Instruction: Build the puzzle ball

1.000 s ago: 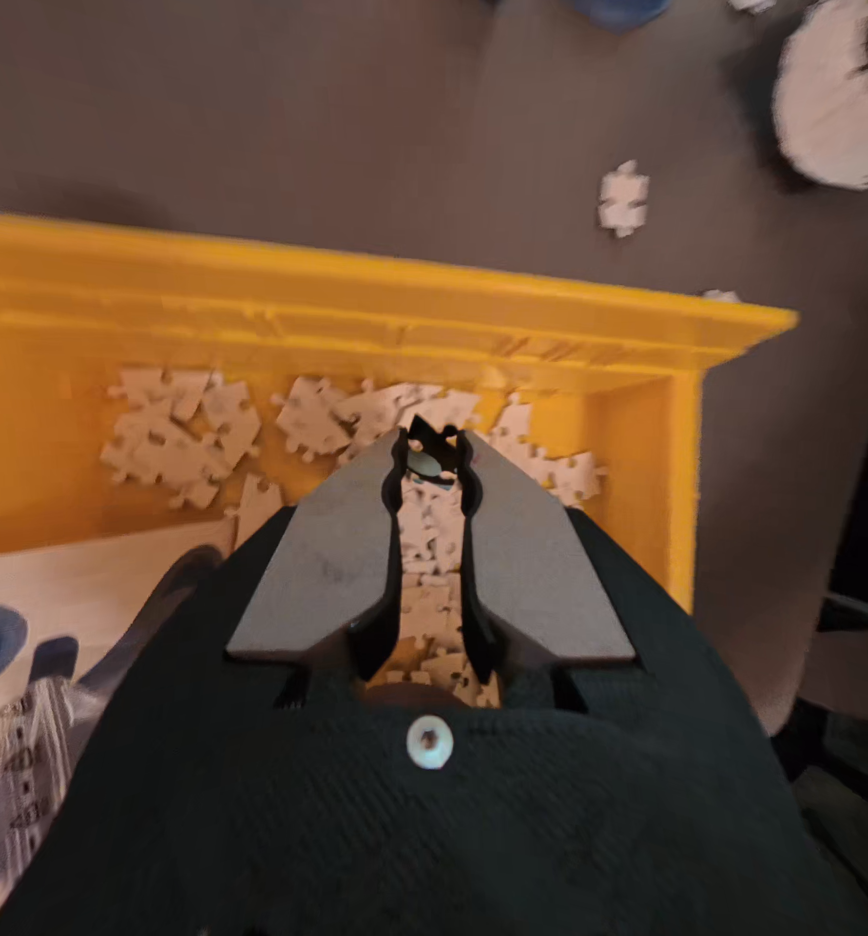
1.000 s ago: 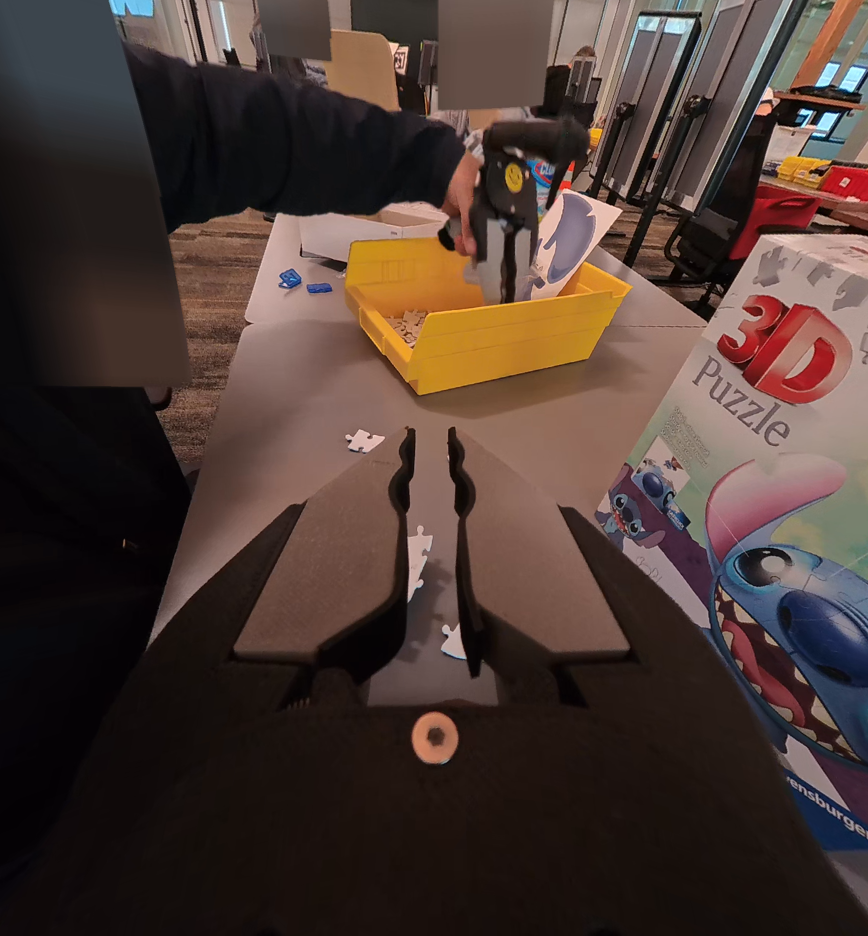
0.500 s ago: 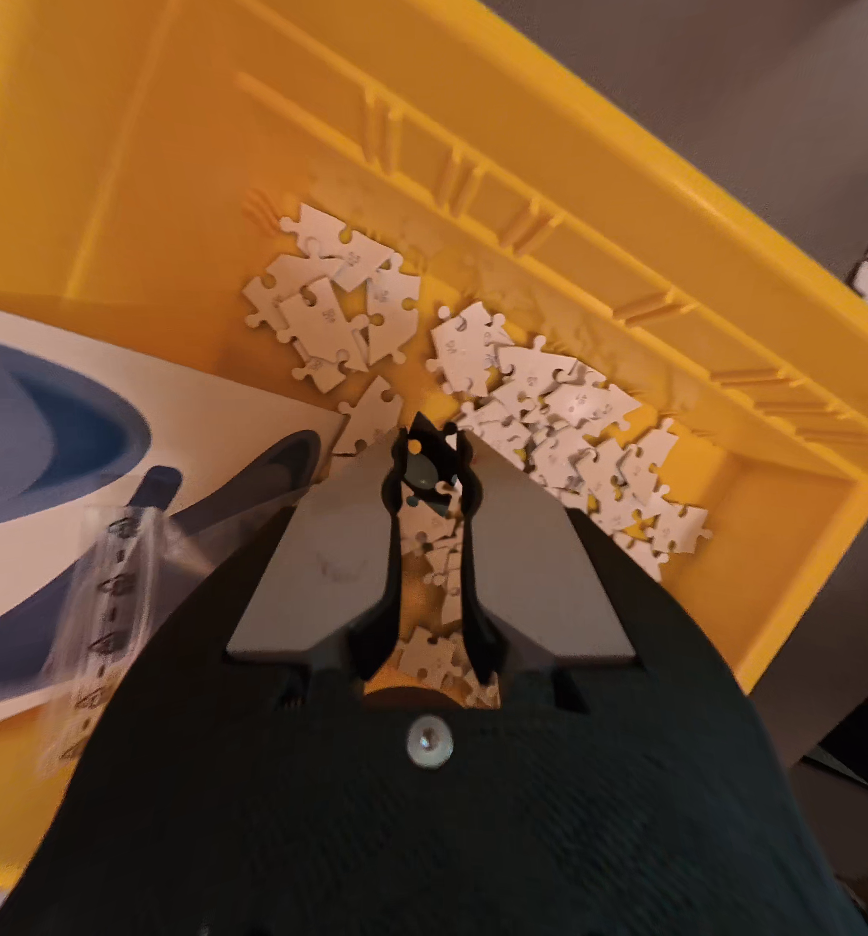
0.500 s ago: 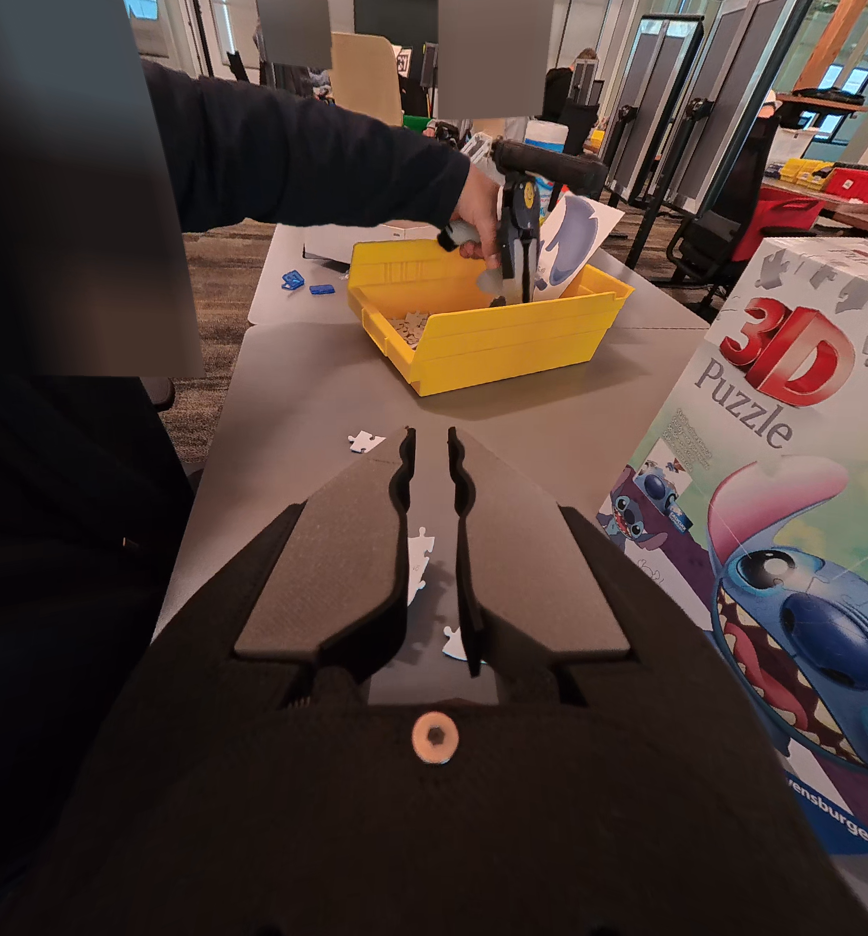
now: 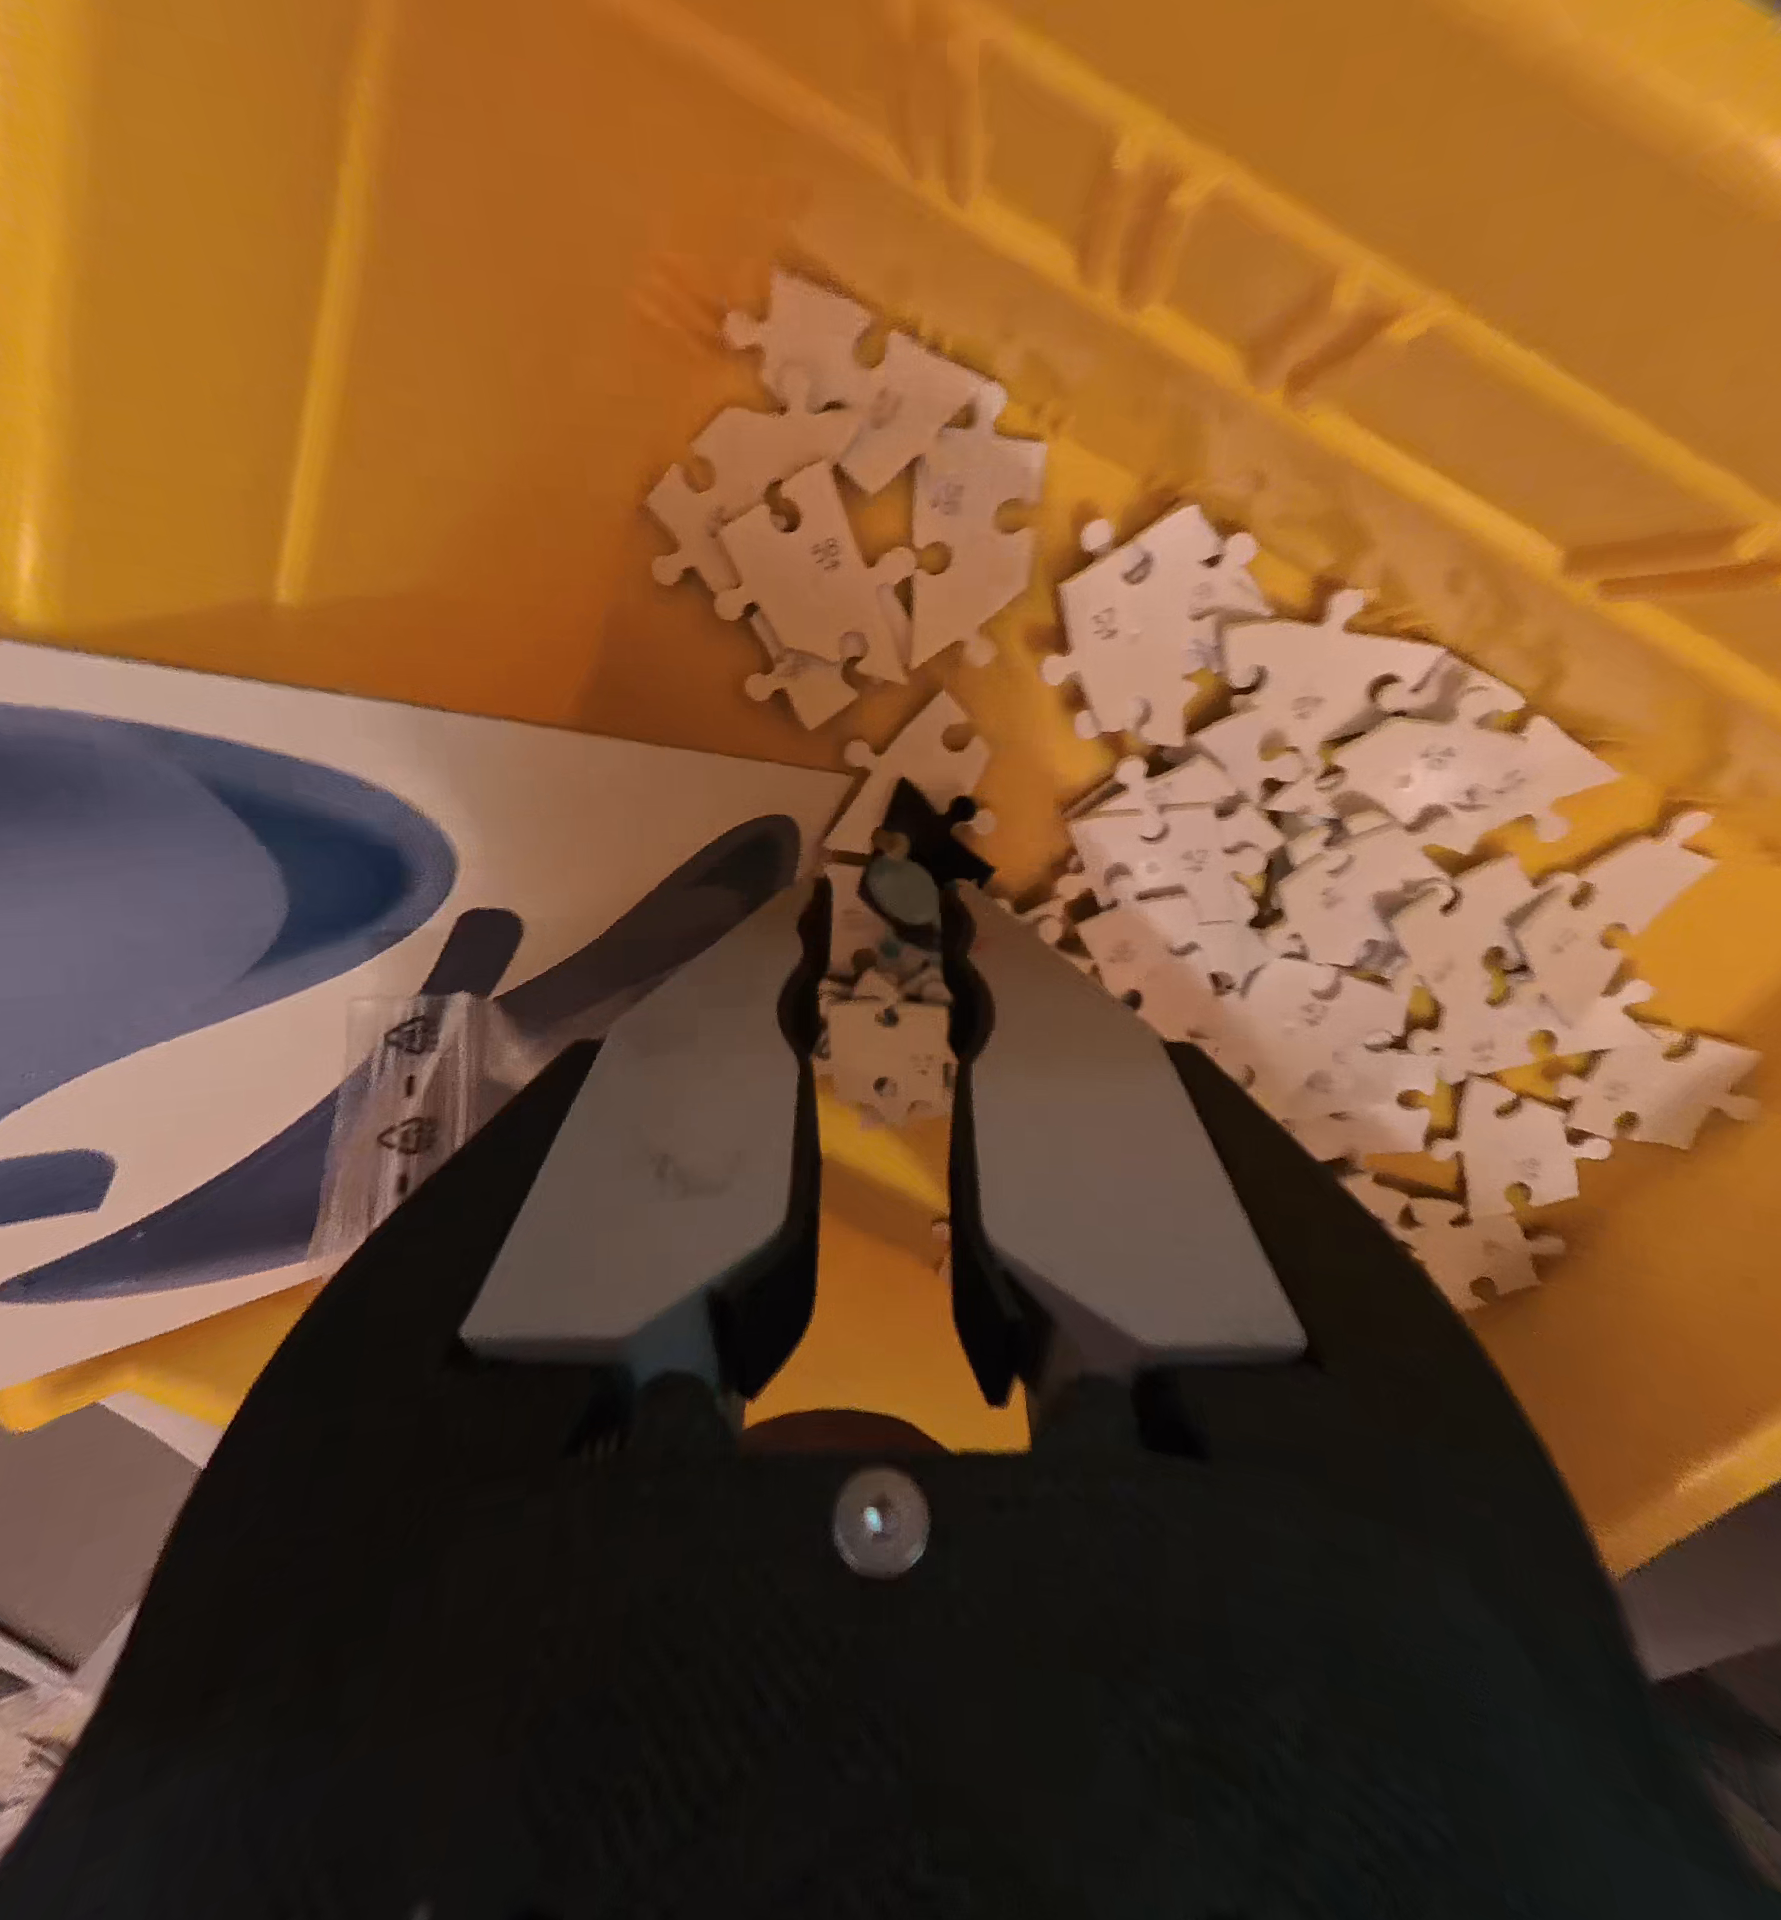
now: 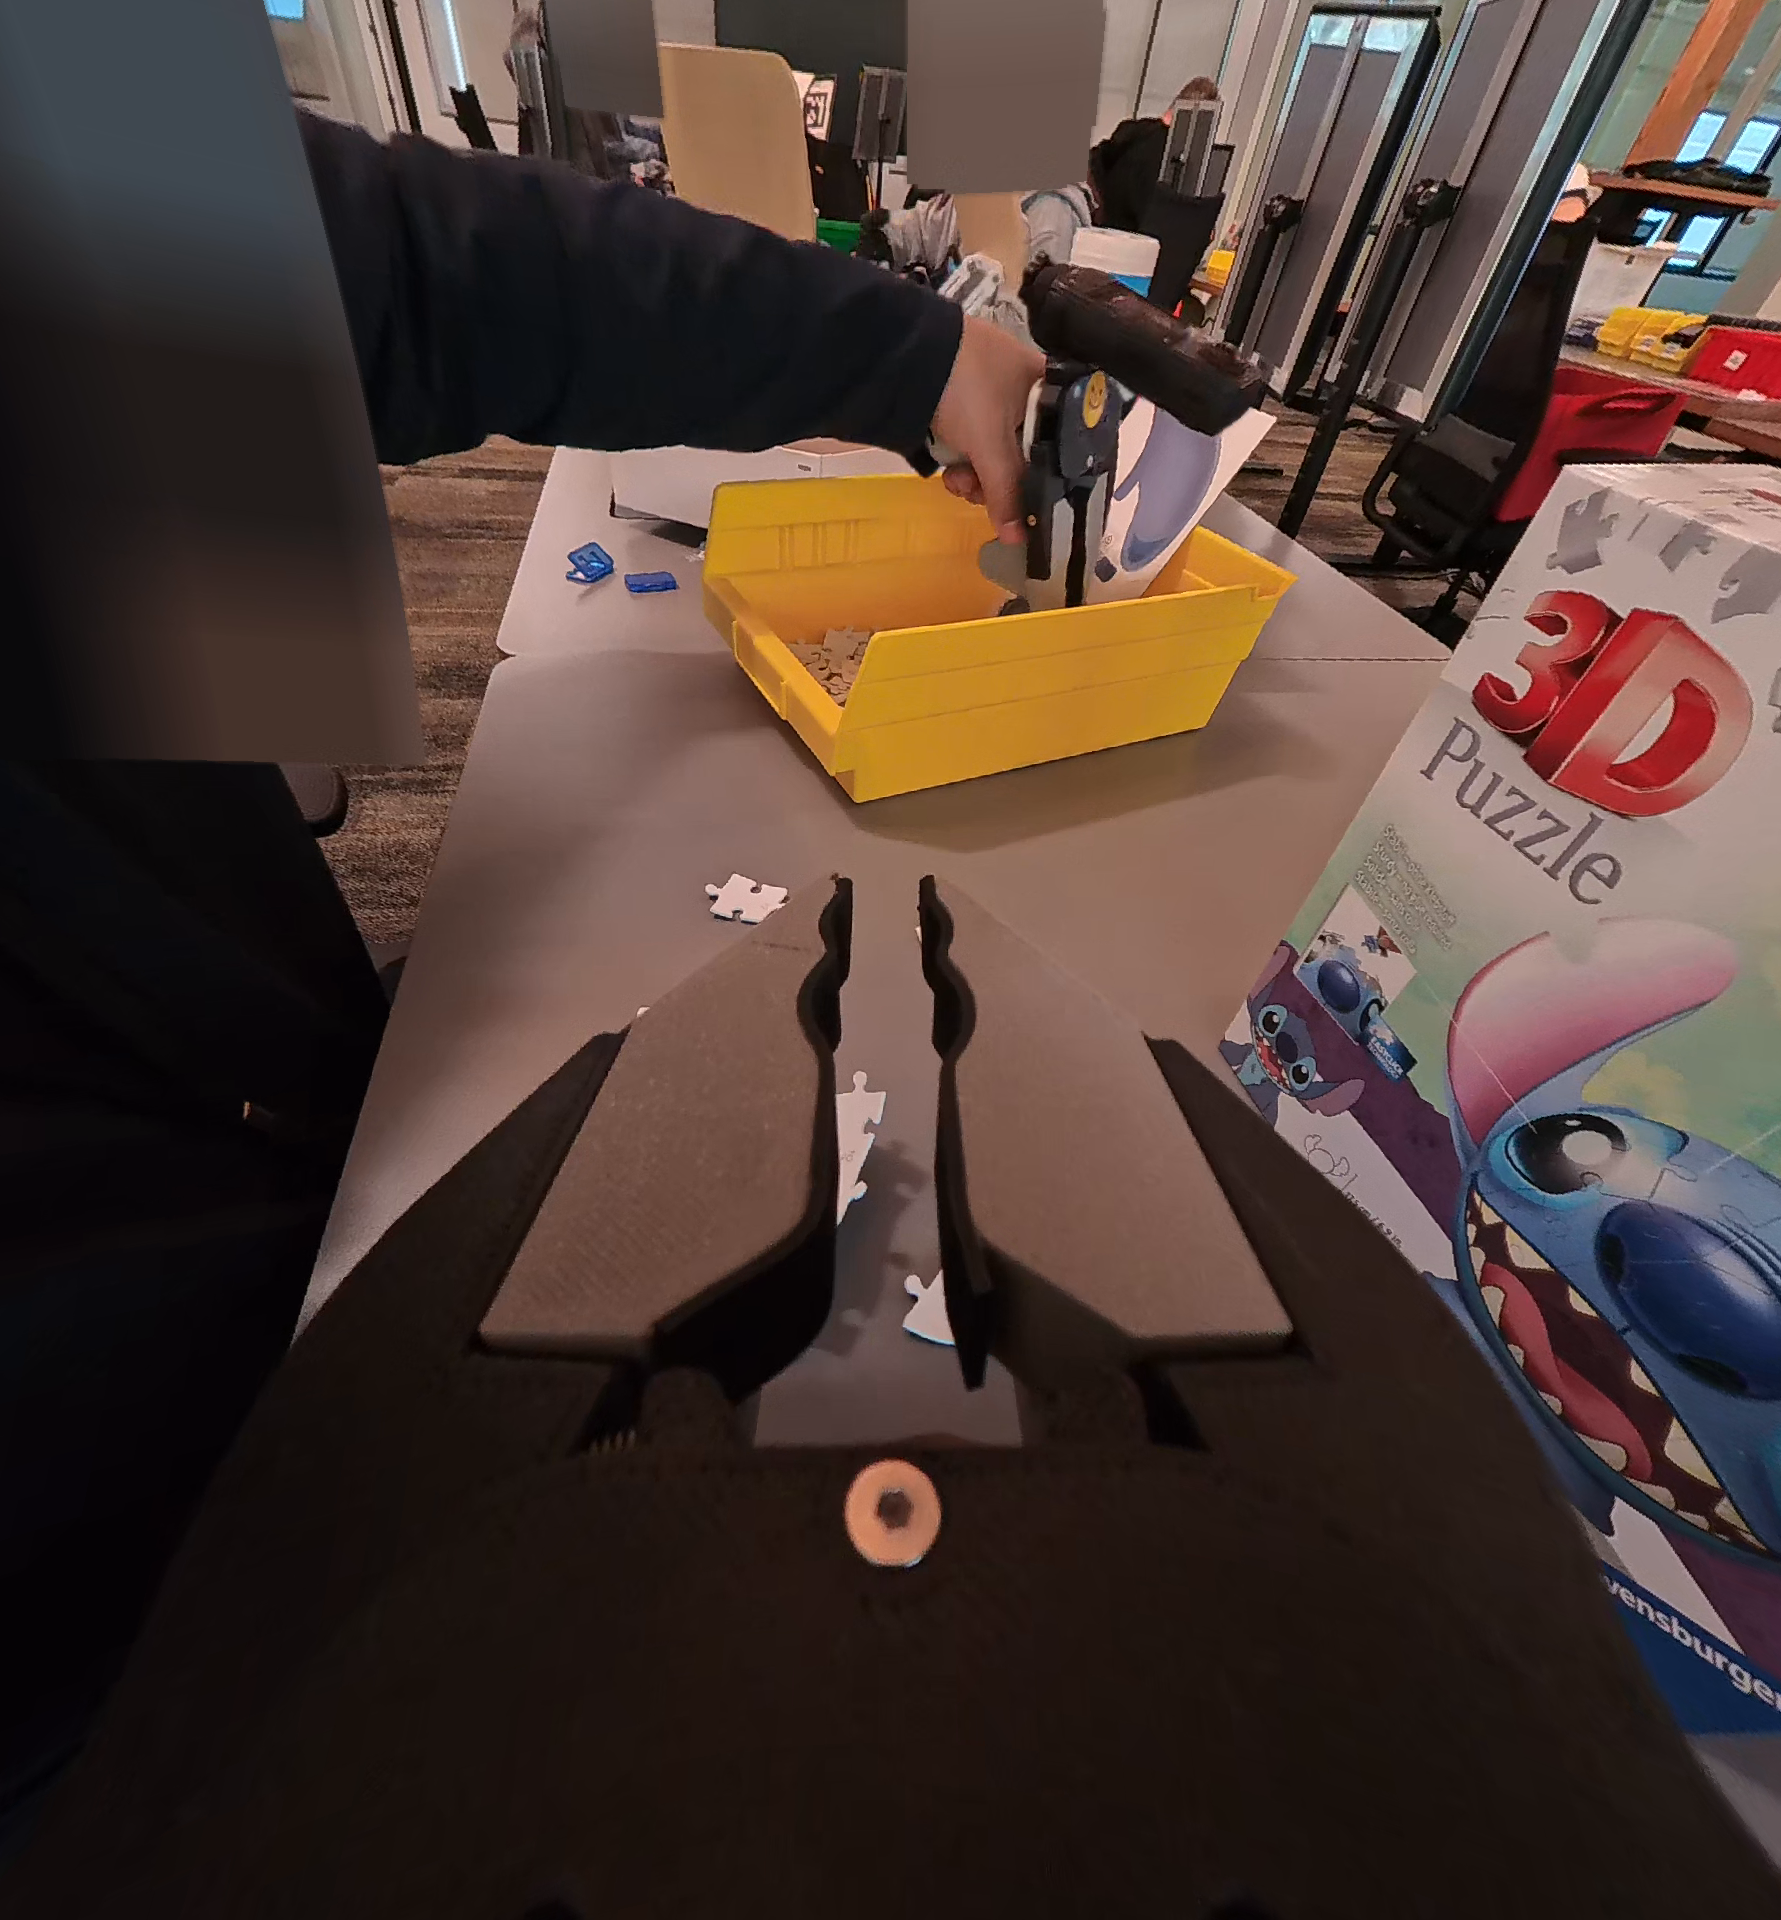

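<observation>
Two tongs in play: my left tongs [image 5: 886,899] reach down into the yellow bin [image 5: 553,312], tips pinching a dark puzzle piece [image 5: 927,831] just above the heap of pale pieces [image 5: 1333,904], next to a blue-and-white printed sheet [image 5: 138,883]. My right tongs [image 6: 884,899] hover over the grey bench [image 6: 1125,873] w/ a narrow gap, gripping nothing; loose pieces [image 6: 746,896] lie below & the puzzle box [image 6: 1592,1039] stands to the right

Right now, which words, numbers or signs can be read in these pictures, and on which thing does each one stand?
I do not copy writing; these things bear it.
Puzzle box: large and small print, front face.
Puzzle pieces in the yellow bin: printed marks on backs, blurred.
Clear bag: small black symbols.
</observation>
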### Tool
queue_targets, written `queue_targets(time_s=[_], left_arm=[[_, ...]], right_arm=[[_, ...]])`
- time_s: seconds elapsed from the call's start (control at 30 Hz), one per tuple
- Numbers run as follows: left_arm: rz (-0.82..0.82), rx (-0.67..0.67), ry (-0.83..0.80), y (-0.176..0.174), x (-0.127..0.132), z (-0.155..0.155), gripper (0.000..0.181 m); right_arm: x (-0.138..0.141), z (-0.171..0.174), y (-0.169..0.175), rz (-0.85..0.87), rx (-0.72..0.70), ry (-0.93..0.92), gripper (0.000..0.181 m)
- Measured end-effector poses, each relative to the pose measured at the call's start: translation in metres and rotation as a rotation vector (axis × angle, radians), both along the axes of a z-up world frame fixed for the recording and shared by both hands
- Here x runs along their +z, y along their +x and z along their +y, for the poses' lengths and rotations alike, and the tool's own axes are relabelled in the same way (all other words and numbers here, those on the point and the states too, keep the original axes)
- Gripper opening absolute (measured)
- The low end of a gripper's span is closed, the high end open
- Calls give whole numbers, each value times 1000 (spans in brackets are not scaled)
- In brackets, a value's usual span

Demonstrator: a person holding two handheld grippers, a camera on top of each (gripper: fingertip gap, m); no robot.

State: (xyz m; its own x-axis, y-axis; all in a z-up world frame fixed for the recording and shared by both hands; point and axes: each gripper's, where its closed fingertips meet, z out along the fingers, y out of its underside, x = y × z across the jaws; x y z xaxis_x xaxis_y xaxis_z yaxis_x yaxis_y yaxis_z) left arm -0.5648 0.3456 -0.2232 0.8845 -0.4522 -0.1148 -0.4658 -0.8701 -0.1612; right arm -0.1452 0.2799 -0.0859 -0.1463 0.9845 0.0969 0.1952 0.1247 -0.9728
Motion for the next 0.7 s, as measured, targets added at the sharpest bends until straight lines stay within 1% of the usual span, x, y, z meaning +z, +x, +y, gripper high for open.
queue_targets(time_s=[0.1, 0.23, 0.3, 0.43, 0.47, 0.5, 0.7], left_arm=[[40, -55, 23, 10, -2, -4, 28], [195, -107, 61, 4, -9, -6, 33], [219, -135, 55, 6, -16, -9, 33], [298, -162, 87, 1, -17, -3, 22], [310, -169, 83, -1, -17, -3, 13], [316, -176, 77, -2, -17, -4, 9], [294, -165, 85, -10, -3, -3, 0]], right_arm=[[0, 0, 0, 0, 0, 1, 9], [1, 0, 1, 2, 1, 3, 9], [1, -1, 1, 2, 1, 4, 9], [2, -1, 1, 6, 1, 4, 9], [2, -1, 1, 6, 0, 3, 9], [2, 0, 1, 6, 0, 3, 9], [3, -1, 2, 10, 1, 6, 9]])
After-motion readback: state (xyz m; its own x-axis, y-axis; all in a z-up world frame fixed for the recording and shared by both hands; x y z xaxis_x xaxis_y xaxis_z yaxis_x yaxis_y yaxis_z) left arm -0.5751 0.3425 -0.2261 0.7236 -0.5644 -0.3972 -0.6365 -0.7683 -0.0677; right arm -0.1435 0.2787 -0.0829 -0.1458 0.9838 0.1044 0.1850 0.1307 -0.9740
